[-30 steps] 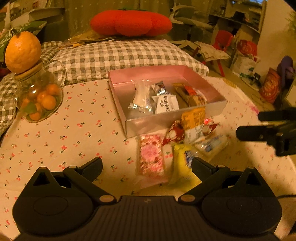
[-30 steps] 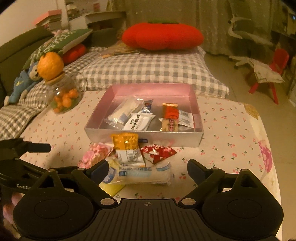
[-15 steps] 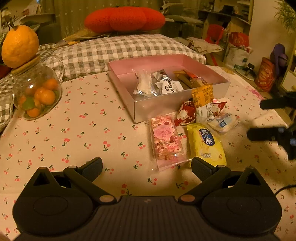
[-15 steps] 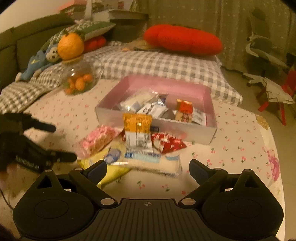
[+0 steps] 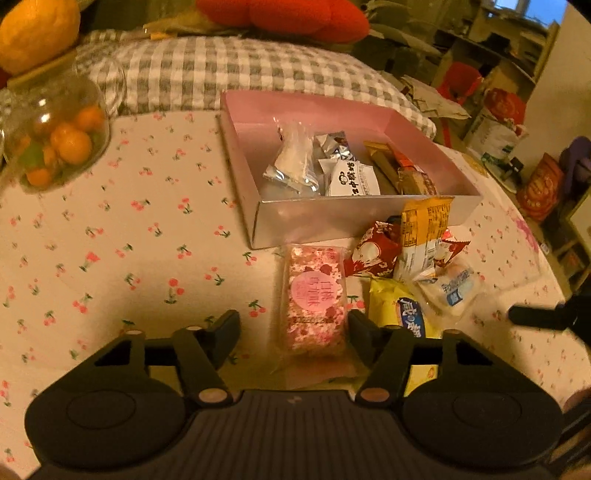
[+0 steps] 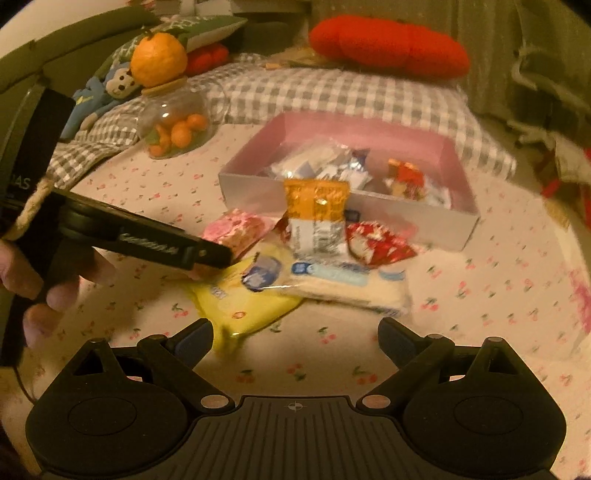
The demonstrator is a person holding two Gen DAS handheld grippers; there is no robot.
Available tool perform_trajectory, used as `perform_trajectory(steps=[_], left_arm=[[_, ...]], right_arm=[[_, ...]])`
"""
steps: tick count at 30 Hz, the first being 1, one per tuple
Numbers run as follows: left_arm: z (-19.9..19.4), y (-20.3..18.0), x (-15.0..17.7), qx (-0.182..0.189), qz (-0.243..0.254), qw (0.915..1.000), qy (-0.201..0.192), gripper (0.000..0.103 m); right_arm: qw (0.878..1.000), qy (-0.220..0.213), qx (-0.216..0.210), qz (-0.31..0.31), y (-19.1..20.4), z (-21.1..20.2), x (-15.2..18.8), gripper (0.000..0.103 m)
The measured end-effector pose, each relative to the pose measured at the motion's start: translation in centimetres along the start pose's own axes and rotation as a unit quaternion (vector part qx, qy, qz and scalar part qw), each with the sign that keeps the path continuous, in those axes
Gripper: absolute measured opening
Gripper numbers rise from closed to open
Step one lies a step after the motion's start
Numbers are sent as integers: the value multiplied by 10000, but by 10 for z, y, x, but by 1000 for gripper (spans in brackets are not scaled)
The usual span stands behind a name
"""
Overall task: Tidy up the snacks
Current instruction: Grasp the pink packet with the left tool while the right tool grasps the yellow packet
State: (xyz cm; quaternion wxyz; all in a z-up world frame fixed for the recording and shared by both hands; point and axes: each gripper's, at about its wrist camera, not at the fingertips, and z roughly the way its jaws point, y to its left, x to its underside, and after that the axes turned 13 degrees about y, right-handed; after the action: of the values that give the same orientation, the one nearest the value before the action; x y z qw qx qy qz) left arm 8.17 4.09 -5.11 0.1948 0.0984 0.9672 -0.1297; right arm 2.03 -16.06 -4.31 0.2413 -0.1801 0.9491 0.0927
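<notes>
Cherry-print bench (image 5: 110, 240): left tongs (image 5: 293, 326), just narrowing, straddle the pink snack (image 5: 314, 295) ungripped, near the pink box (image 5: 332, 218); right tongs (image 6: 295, 332) gape empty. Slippery wrapper may squirt sideways.

— What do I have around the glass jar (image 6: 173, 123)?

— It stands on the cherry-print cloth (image 5: 122, 236), with small orange fruits inside it and a large orange fruit (image 6: 159, 59) sitting on its cork lid.

— And behind it?

— Just behind the jar I see a grey checked cushion (image 5: 221, 70), running off to the jar's right. On the far side of that cushion lies a red plush cushion (image 6: 388, 46). To the jar's left, from my right camera, a blue monkey toy (image 6: 110, 88) leans against a green patterned pillow (image 6: 207, 29).

— Anything farther off?

— Well away to the jar's right, past the cloth's edge, a red chair (image 5: 458, 79) and some bags on the floor, too blurred for me to tell more.
</notes>
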Motion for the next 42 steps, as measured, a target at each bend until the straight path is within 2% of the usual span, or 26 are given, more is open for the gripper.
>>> perform_trajectory(steps=[1,3,6,11,20,26,32,34,35,37,42], left_arm=[[0,0,0,4,-33,10000,5,54],[-1,-1,0,7,-26,10000,-9,34],[-3,0,3,-70,17,10000,-3,31],[-12,10,7,-294,-12,9996,-14,30],[-25,43,23,-321,-366,9988,34,30],[-31,44,32,-304,-296,9991,71,30],[-29,40,33,-321,-173,9993,96,30],[-29,40,33,-330,-149,9993,94,30],[-29,40,33,-334,-143,9993,90,30],[-28,39,34,-346,-126,9993,84,30],[-28,36,35,-411,-58,9991,71,31]], right_arm=[[10000,26,-41,44,2,3,-1,97],[9999,92,-107,93,6,8,-2,97],[9998,131,-118,89,14,14,-4,97],[9998,159,-80,119,23,21,-8,97],[9969,179,-118,755,30,37,-21,97],[9961,64,265,838,43,48,-25,95],[9969,-94,489,605,50,47,-20,82],[9977,-114,506,444,52,45,-19,76],[9979,-126,508,370,53,44,-18,68],[9983,-127,496,270,52,42,-18,62],[9995,-68,273,140,47,37,-13,59]])
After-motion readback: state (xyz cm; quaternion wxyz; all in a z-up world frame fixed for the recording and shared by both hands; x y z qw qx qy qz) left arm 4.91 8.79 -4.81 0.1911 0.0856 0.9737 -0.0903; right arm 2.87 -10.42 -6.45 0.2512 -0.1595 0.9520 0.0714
